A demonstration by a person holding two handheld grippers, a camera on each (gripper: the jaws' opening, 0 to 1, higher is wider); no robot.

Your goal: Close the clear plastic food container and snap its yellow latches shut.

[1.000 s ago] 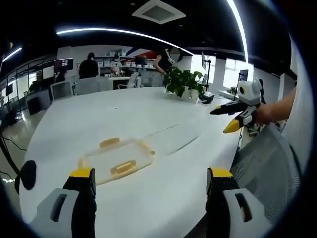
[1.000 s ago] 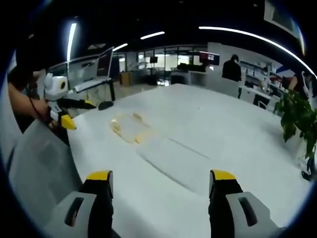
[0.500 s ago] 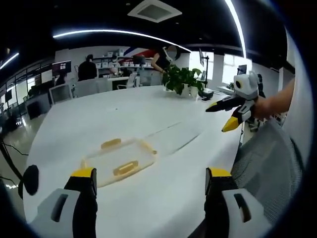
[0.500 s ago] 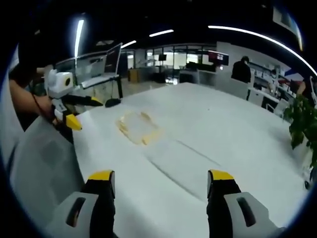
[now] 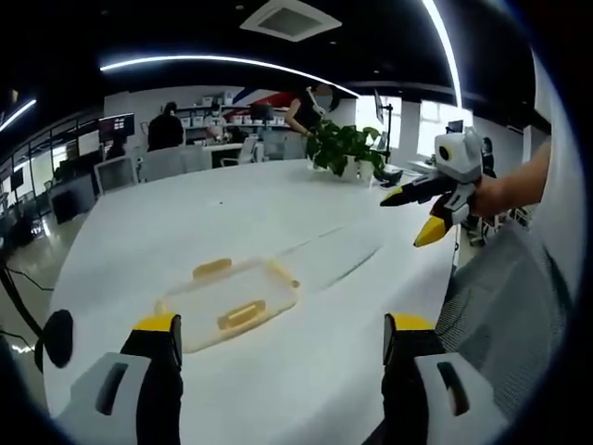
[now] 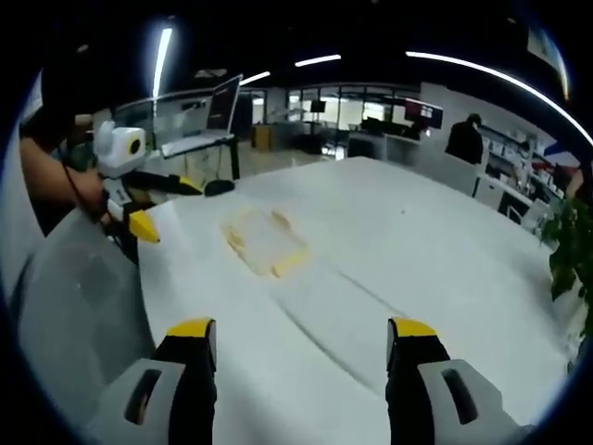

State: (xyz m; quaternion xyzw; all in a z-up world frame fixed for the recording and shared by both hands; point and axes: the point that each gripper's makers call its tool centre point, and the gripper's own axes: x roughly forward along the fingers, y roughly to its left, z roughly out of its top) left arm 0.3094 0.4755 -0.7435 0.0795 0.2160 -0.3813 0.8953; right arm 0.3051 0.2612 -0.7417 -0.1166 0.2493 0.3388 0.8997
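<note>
The scene was an open office with a dark ceiling, strip lights, desks and people far at the back, and a large white table in front, with a potted plant at its far edge. Going from left to right in the left gripper view, the clear plastic food container lay flat on the table, with yellow latches on its sides; whether the lid already sat on it I could not tell. Further right was a faint transparent sheet-like shape, perhaps the lid. The left gripper hovered above the near table edge with jaws wide apart and empty. On the right side, the right gripper was held up in the air by a hand, well apart from the container, jaws parted and holding nothing. I judged the task was at its start: the approach. The next move probably needs both grippers lowered to the container.
</note>
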